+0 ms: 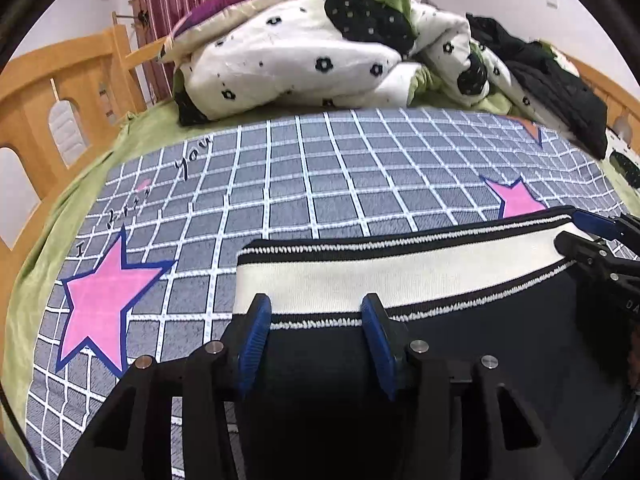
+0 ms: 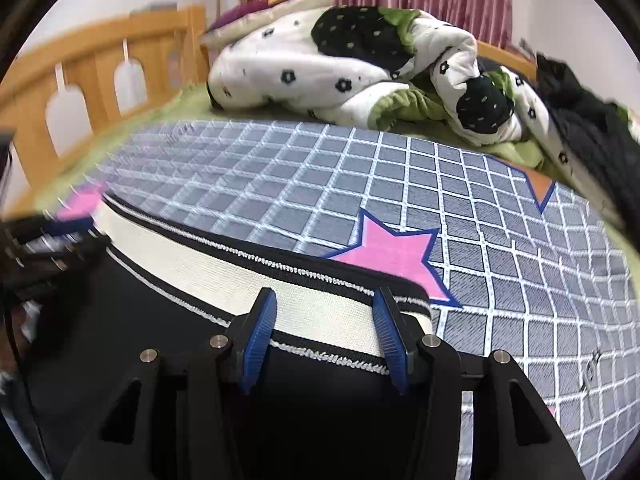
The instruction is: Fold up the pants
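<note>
While the pants (image 1: pixel 400 360) lay on the sheet (image 1: pixel 300 184), my left tongs (image 1: pixel 316 324) and right tongs (image 2: pixel 326 316) gaped wide at their waistband (image 1: pixel 380 276).

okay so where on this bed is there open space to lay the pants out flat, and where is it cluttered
The grid-pattern sheet is bare from the pants' striped waistband up to the bunched floral quilt, and sideways between the two pink stars. The crowded strip is the far end: the quilt, a pillow on it, and dark clothes at the far right.
</note>
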The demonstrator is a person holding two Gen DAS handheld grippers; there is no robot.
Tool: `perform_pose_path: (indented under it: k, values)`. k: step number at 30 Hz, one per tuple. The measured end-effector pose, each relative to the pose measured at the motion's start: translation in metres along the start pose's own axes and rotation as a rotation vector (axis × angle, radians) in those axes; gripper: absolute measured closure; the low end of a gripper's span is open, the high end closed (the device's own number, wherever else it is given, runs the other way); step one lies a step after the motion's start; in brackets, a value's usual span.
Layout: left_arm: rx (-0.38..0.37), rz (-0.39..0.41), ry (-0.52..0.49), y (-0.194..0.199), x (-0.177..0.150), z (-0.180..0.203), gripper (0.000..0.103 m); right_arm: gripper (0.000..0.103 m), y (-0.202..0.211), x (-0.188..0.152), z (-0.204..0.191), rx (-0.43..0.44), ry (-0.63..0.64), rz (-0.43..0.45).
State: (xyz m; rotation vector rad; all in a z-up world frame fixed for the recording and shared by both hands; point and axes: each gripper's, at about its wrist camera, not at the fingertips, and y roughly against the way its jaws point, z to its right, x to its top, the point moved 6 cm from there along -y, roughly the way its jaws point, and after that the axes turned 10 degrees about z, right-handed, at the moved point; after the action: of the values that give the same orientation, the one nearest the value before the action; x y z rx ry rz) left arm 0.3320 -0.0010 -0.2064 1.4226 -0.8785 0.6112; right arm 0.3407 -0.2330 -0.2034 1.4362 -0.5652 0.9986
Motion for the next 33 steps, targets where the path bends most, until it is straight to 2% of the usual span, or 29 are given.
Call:
perform_pose_path:
  k: [6,10,13,15,17,18,19,23,27,30,33]
  values:
    - [0.015,0.006,-0.014,0.0,0.0,0.003,0.057,0.053,0.003,0.001,0.002,0.011,-0.002,-0.002]
    - [-0.008,0.012,0.025,0.002,0.002,-0.003,0.055,0.053,0.002,0.001,0.002,0.004,0.001,-0.006]
    - [0.02,0.02,0.096,0.008,0.001,-0.019,0.054,0.053,0.002,0.001,0.003,0.008,0.004,-0.015]
    - [-0.003,-0.036,0.133,0.009,-0.007,-0.027,0.054,0.053,0.004,0.001,0.007,0.028,-0.008,-0.021]
    - [-0.04,-0.071,0.125,0.017,-0.017,-0.028,0.053,0.053,0.014,-0.001,0.012,0.045,-0.022,-0.03]
    - [-0.069,-0.114,0.108,0.025,-0.027,-0.025,0.053,0.053,0.021,-0.004,0.015,0.054,-0.034,-0.045]
    - [-0.093,-0.146,0.097,0.035,-0.039,-0.021,0.053,0.053,0.031,-0.008,0.016,0.049,-0.041,-0.056]
    - [-0.107,-0.179,0.129,0.079,-0.084,-0.015,0.052,0.054,0.068,-0.035,0.016,0.02,-0.071,-0.093]
    - [-0.078,-0.158,0.188,0.124,-0.112,-0.019,0.051,0.054,0.112,-0.073,0.013,0.015,-0.148,-0.119]
    - [-0.089,-0.204,0.245,0.15,-0.134,-0.019,0.05,0.053,0.138,-0.11,0.008,0.033,-0.212,-0.182]
    - [-0.062,-0.202,0.255,0.183,-0.149,-0.013,0.05,0.054,0.165,-0.133,-0.001,0.024,-0.221,-0.218]
